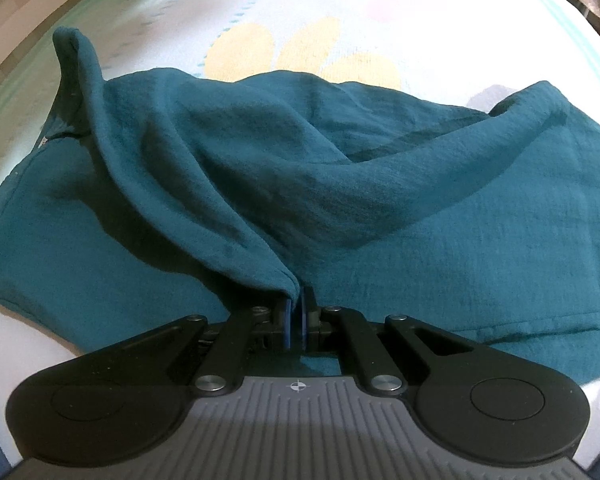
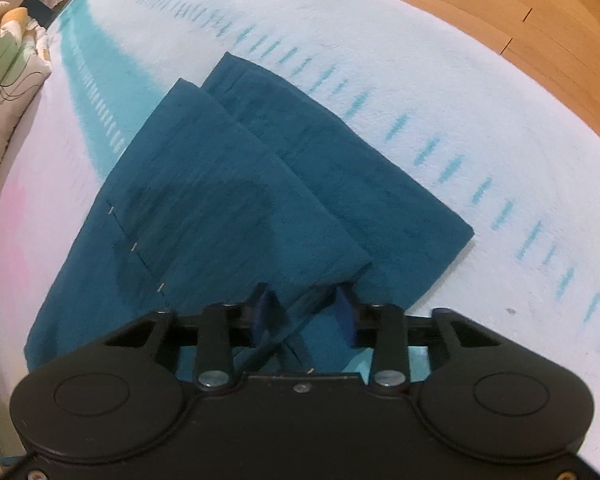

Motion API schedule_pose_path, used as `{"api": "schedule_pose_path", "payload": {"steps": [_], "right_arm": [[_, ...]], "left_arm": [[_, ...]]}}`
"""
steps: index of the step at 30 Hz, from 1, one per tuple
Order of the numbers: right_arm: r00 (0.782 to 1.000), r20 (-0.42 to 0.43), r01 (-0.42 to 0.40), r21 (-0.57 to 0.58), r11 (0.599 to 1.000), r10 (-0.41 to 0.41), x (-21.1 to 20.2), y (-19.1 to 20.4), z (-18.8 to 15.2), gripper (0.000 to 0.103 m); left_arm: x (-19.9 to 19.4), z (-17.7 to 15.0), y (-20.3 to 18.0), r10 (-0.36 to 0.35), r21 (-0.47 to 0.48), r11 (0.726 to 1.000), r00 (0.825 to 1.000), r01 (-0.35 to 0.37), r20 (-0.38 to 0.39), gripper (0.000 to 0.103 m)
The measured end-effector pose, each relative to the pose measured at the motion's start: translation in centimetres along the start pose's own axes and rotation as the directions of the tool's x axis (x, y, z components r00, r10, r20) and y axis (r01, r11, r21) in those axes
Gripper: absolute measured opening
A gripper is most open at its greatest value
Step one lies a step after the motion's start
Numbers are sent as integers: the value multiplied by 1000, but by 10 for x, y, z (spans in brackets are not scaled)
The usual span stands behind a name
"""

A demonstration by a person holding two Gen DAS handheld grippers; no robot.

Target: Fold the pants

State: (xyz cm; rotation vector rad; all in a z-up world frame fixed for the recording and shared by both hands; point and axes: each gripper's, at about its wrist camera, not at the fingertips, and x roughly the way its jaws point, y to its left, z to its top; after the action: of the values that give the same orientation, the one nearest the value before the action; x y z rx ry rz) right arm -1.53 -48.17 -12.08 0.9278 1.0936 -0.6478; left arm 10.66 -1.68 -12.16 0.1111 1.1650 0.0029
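The left tongs [image 1: 296, 312] are pressed together on a bunched edge of the teal pants [image 1: 340, 184], and the cloth rises from the pinch in a draped ridge toward the far left of the bed. The right tongs [image 2: 306, 316] stand partly spread with a folded corner of the pants [image 2: 228, 200] lying between the pads; I cannot tell whether the pads press on it yet.

The pants lie across the middle of the bedsheet [image 2: 340, 32], with the 2 leg ends stacked unevenly and pointing toward the far edge beside the wooden floor [image 2: 540, 20].

To do this step well, I judge the right tongs should catch both layers at the corner before any lift. Then both hands should rise together and carry the edge level, so the ridge on the left side flattens rather than twists.

Counted: 1 pair of pants, 2 tongs, 1 bedsheet, 1 patterned pillow [image 2: 8, 60] at the far left corner.
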Motion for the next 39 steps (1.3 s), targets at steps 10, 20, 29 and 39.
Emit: {"api": "schedule_pose_path", "payload": {"steps": [10,20,29,39], "right_arm": [[995,102,8,-140,990,6,-30,35,1,15],[948,299,11,-361,932,104,-97,77,2,14],[985,141,127,-209,970,-98,-31,8,-4,14],[983,94,174,-186,967,-159,-19,9,4,36]], "left_arm": [[-2,7,26,-79,-58,995,997,78,-1,4],[-79,40,29,-137,-30,989,972,146,193,4],[-23,-10,5,-126,64,990,992,126,-2,4],[-10,-17,-10,-71,176,982,997,70,3,7]]}}
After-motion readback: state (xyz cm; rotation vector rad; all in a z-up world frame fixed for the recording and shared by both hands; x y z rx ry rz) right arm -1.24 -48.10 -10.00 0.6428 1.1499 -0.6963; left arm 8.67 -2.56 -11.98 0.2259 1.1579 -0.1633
